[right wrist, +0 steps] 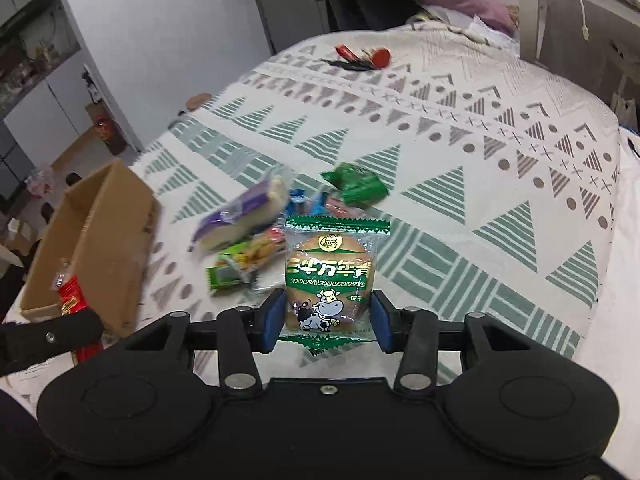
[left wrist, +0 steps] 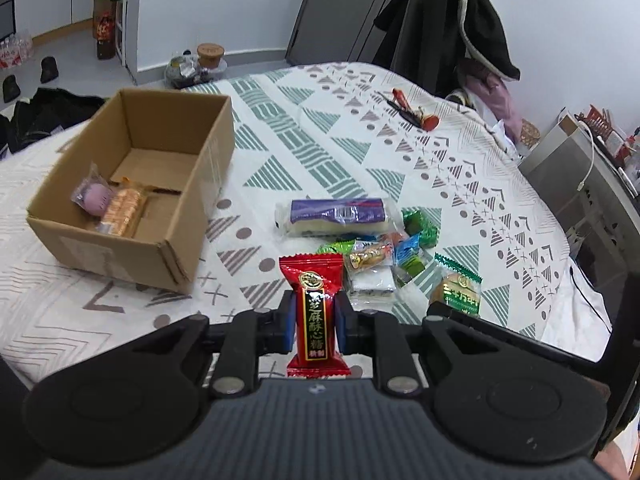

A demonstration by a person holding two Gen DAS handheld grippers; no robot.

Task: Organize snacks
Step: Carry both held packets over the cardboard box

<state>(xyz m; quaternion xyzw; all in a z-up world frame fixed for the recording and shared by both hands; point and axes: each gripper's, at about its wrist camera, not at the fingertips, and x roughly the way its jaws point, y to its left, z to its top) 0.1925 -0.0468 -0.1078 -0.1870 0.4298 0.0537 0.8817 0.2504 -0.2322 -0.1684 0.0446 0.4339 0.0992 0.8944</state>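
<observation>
Red candy [left wrist: 315, 316] between left fingers [left wrist: 289, 320]

Materials and finishes, both wrist views

Lower centre, my left gripper [left wrist: 314, 326]: matt black plastic, blue pads that look rubbery, clamped on a glossy red foil candy wrapper [left wrist: 316, 312] with gold print. My right gripper [right wrist: 326, 320], same matt plastic with bright metal pivot pins, pinches a shiny clear-and-green film biscuit packet [right wrist: 330, 276]. Left of frame, cardboard box [left wrist: 176, 248]: plain brown, matt, raw-cut flaps. Bedspread [left wrist: 320, 128]: printed woven cloth, matt, slightly nubby. Centre, snack pile [left wrist: 372, 248]: crinkled glossy film. Upper right, dark jacket [left wrist: 476, 28]: soft matt cloth.
</observation>
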